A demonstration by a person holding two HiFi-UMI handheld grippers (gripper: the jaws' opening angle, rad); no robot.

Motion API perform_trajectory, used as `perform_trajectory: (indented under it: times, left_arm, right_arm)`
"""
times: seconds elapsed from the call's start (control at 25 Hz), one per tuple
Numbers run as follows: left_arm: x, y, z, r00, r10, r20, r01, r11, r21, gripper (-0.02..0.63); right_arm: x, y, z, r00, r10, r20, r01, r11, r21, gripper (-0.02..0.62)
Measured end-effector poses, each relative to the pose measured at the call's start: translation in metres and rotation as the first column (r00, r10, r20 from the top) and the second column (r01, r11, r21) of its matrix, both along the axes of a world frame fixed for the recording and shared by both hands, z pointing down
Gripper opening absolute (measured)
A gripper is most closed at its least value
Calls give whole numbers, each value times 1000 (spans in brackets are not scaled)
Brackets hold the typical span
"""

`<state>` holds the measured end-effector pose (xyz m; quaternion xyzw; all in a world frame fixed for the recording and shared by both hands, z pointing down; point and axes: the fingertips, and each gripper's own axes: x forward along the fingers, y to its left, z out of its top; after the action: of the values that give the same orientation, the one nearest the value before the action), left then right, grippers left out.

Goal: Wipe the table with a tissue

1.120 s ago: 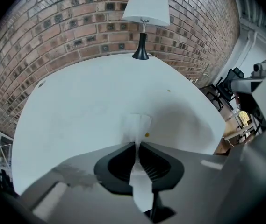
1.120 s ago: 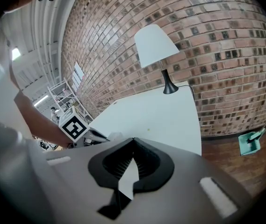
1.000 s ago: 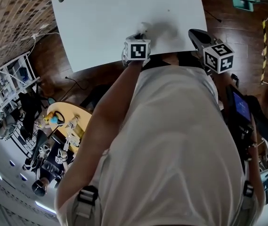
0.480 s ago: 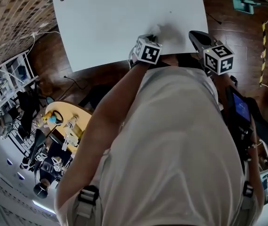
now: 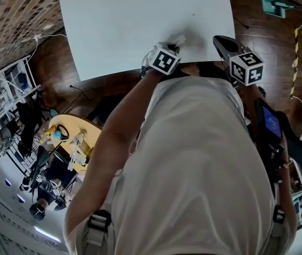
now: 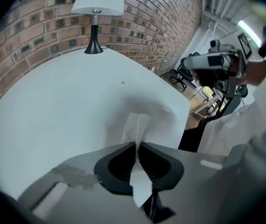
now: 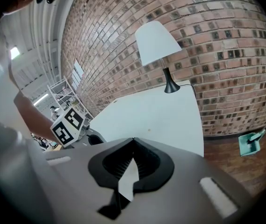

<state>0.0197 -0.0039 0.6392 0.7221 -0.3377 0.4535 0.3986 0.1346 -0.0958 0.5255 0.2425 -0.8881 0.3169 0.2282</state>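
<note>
Paper tissue clamped in the closed left hand-held gripper, long end poking straight ahead onto the surface near its front edge, most of it lying beyond and leftward; right hand-held gripper shut, empty, alongside.

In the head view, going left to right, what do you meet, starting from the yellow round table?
yellow round table → left tool → right tool → green object on the floor. The tissue overlaps the left tool's tip, so it is left out.
</note>
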Motion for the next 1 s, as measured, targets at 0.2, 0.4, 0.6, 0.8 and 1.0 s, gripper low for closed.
perform_trajectory:
  times: [0.2,0.4,0.6,0.8,1.0]
  left_arm:
    - [-62,0,0,996,-15,84,5,992,126,34]
    - [-169,20,1,894,-369,255,338,928,158,34]
    - [-229,13,-32,745,-656,123,607,743,284,34]
    - [-255,36,-35,647,-748,151,684,656,318,34]
    - [-233,39,-22,674,-720,165,666,689,286,34]
  right_arm:
    - [3,-4,-1,1000,12,-1,-12,1000,3,8]
    - [7,-1,0,1000,18,-1,-18,1000,2,8]
    - [12,-5,1,999,33,-2,-33,999,3,8]
    - [13,-3,3,999,34,-4,-34,999,-2,8]
    - [6,0,2,1000,12,-7,-12,1000,-4,8]
